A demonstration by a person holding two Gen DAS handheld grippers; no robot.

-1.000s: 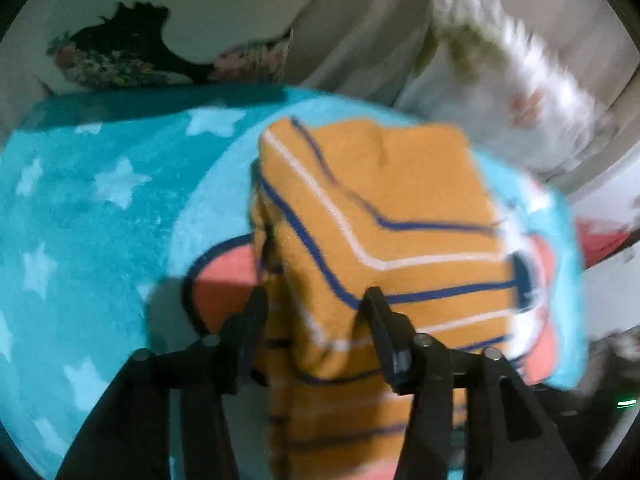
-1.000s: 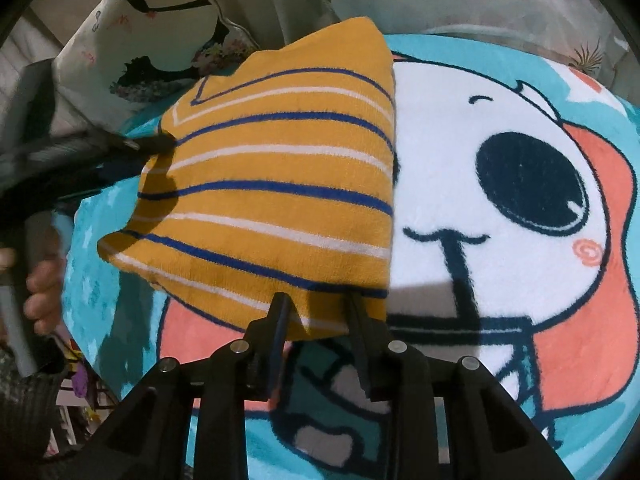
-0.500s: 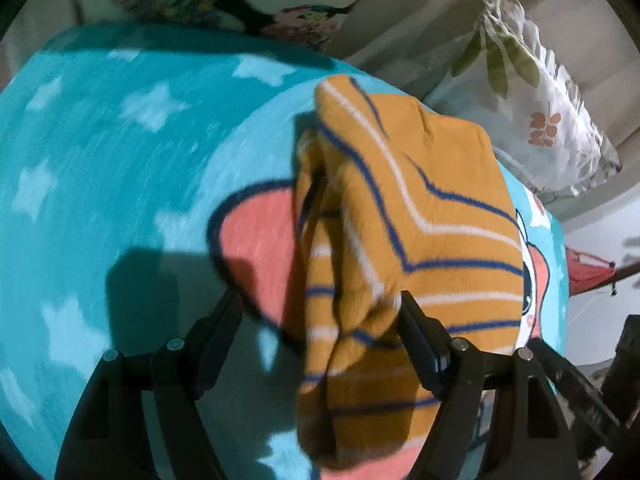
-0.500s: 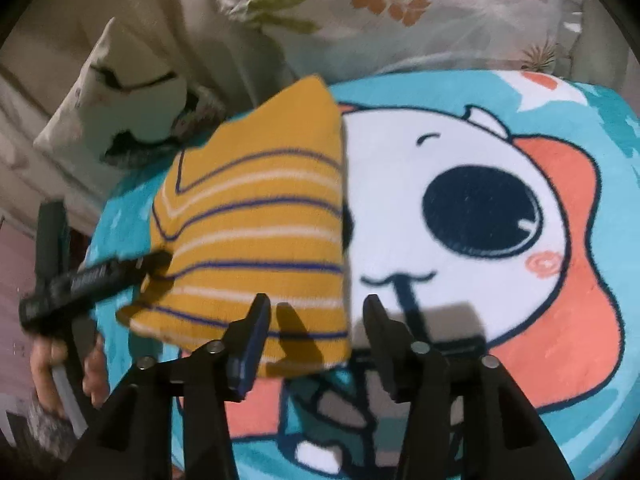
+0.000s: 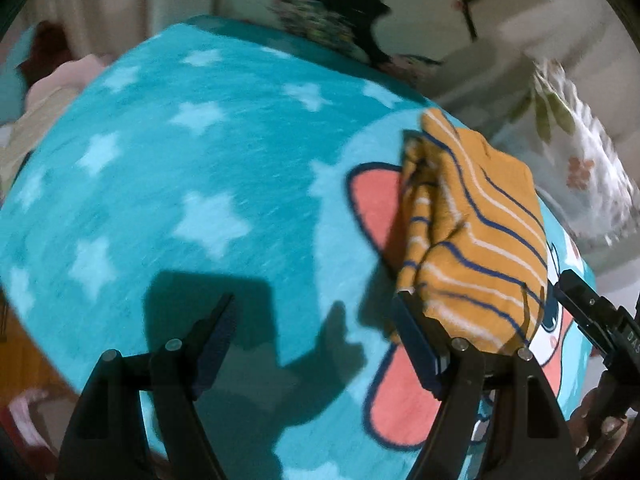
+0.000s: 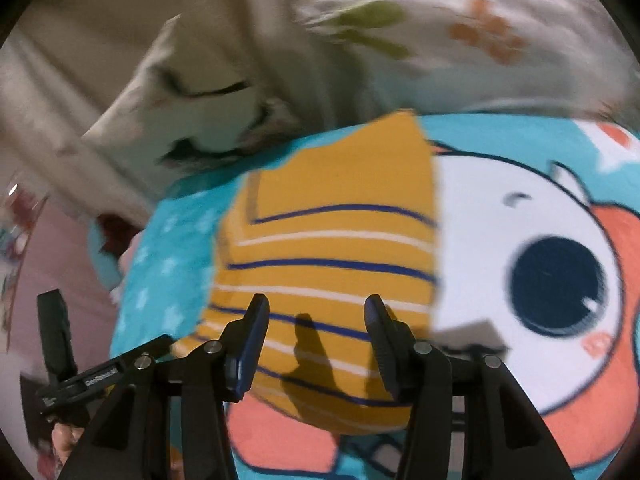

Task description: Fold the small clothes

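My left gripper point(image 5: 316, 322) hung wide open over the blanket point(image 5: 192, 184), nothing between its fingers, only turquoise pile and pale stars under the gap. The folded top point(image 5: 472, 236), mustard yellow with navy and white stripes, lay on the blanket off to the right of that gripper, its stacked edges facing me, and its near corner sat right against my right-hand finger point(image 5: 412, 340); whether they touched I could not tell. Past it, the black bar of my other tool poked in at the right edge.

Over on the other side, my right gripper point(image 6: 316, 332) was spread wide too, holding nothing. It hovered above the near end of the top point(image 6: 332, 248), and the shadow of a finger fell across the stripes. The top lay flat, its right edge lined up along the white cartoon face point(image 6: 500, 240) printed on the blanket point(image 6: 168, 264). Two pillows point(image 6: 460, 40) were bunched up beyond the far edge, blurred. My left gripper point(image 6: 100, 368) showed low on the left.
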